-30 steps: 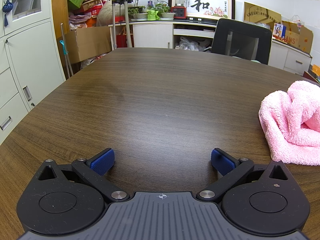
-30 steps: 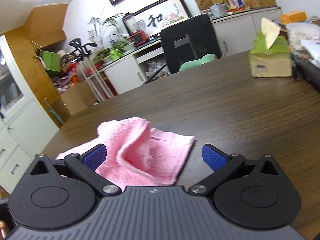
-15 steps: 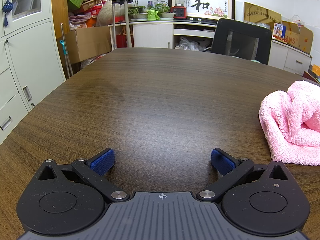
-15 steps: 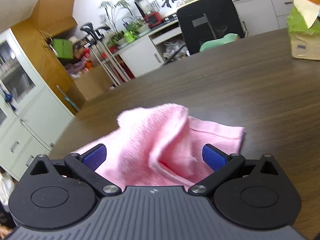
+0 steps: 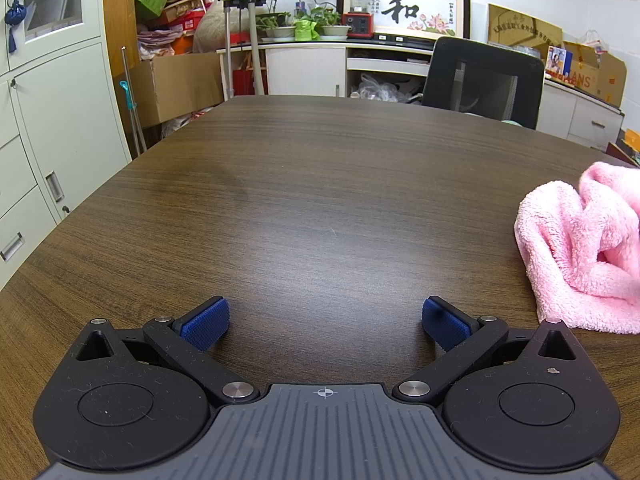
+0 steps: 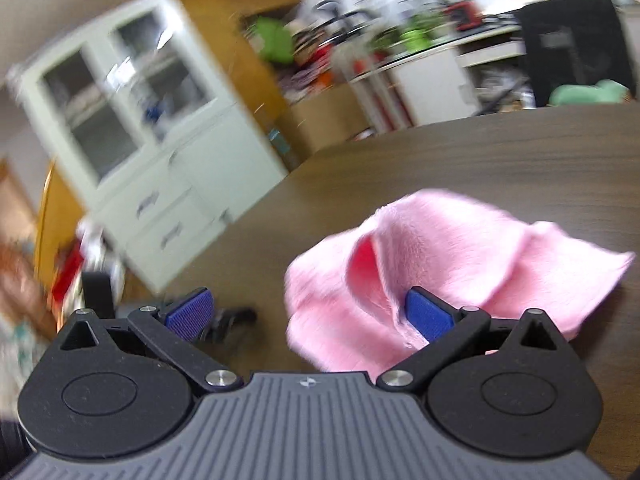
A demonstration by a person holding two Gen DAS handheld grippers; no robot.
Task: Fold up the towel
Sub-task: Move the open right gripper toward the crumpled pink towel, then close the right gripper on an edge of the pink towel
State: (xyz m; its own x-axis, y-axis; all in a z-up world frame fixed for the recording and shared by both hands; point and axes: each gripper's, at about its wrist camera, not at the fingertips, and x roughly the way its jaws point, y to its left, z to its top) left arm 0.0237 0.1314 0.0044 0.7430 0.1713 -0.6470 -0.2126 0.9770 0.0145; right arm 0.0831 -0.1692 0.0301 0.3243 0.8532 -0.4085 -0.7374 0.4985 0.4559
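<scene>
Right gripper (image 6: 310,310) is spread wide with nothing pinched; its right blue pad (image 6: 428,314) sits against a raised fold of the pink towel (image 6: 460,264), while the left pad is over bare wood. That view is motion-blurred, so fine contact is hard to judge. The towel lies rumpled on the dark wooden table (image 5: 320,200), bunched into a ridge with one flat corner pointing toward 3 o'clock in the right wrist view. In the left wrist view it sits at 3 o'clock, near the frame edge. Left gripper (image 5: 324,320) rests apart from it, likewise spread and empty, over bare table. By my judgement no neat fold shows: the cloth needs flattening and its edges brought together. A black office chair (image 5: 484,80) stands at 1 o'clock beyond the table.
</scene>
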